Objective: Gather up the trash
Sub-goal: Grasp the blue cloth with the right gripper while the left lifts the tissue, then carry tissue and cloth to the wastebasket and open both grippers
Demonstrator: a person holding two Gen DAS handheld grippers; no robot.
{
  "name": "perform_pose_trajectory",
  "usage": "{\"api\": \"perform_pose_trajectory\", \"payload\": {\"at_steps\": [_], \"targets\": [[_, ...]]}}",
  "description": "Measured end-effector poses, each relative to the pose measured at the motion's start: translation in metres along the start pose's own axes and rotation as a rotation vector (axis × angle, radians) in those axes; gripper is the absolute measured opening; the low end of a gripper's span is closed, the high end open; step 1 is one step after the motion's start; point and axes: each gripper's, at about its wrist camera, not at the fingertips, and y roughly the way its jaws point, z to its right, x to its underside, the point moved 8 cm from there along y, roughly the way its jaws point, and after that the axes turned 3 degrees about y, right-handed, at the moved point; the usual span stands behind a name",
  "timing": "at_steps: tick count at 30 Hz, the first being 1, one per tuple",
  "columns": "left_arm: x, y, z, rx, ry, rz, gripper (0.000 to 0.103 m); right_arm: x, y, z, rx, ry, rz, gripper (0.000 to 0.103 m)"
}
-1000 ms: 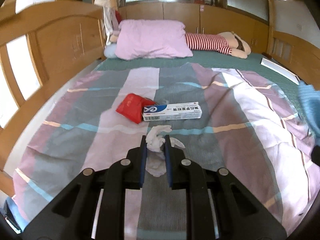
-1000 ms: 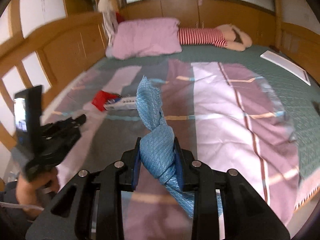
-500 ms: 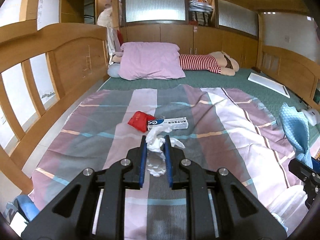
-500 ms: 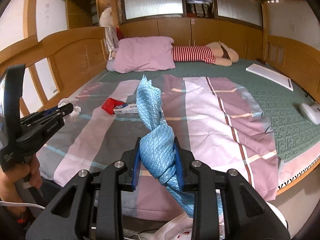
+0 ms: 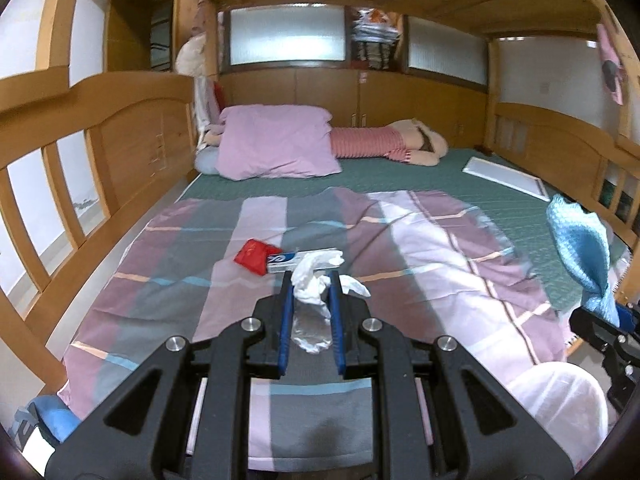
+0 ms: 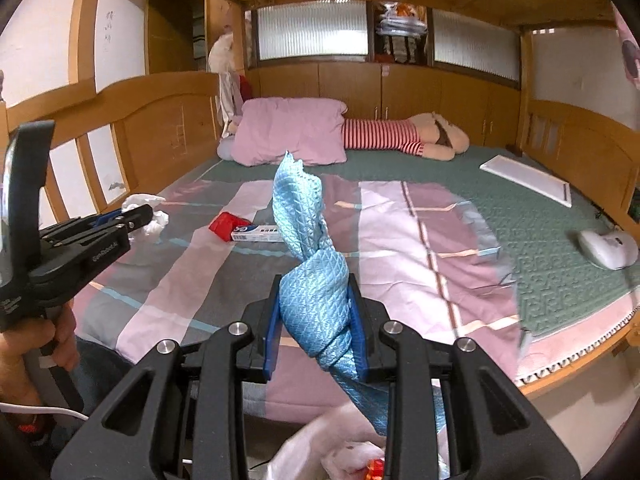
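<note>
Bedspread bears red packet, box; jaws grip tissue, cloth.

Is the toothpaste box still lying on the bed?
Yes, the toothpaste box lies on the striped blanket beside the red packet, held by neither gripper.

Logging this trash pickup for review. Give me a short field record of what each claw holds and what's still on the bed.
left claw: shut on crumpled tissue
right claw: shut on blue cloth
still on blanket: red packet, toothpaste box, touching
white bag: below right claw, by the bed edge
</note>
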Motion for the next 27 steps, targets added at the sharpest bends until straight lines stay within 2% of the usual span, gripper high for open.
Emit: {"api": "perform_pose_trajectory", "payload": {"at_steps": [5, 11, 18, 27], "targets": [[-0.001, -0.026, 0.037, 0.072, 0.049, 0.027, 0.017, 0.009, -0.04, 0.021, 0.061, -0.015, 0.005, 0.03], [0.01, -0.048, 0.077, 0.154, 0.105, 0.027, 0.017, 0.055, -0.059, 0.05, 0.121, -0.008, -0.095, 0.03], [0.024, -0.061, 0.124, 0.239, 0.18, 0.008, 0.017, 0.091, -0.071, 0.075, 0.145, 0.06, -0.151, 0.03], [0.041, -0.063, 0.159, 0.298, 0.231, -0.036, 0.017, 0.104, -0.075, 0.086, 0.134, 0.094, -0.159, 0.03]]}}
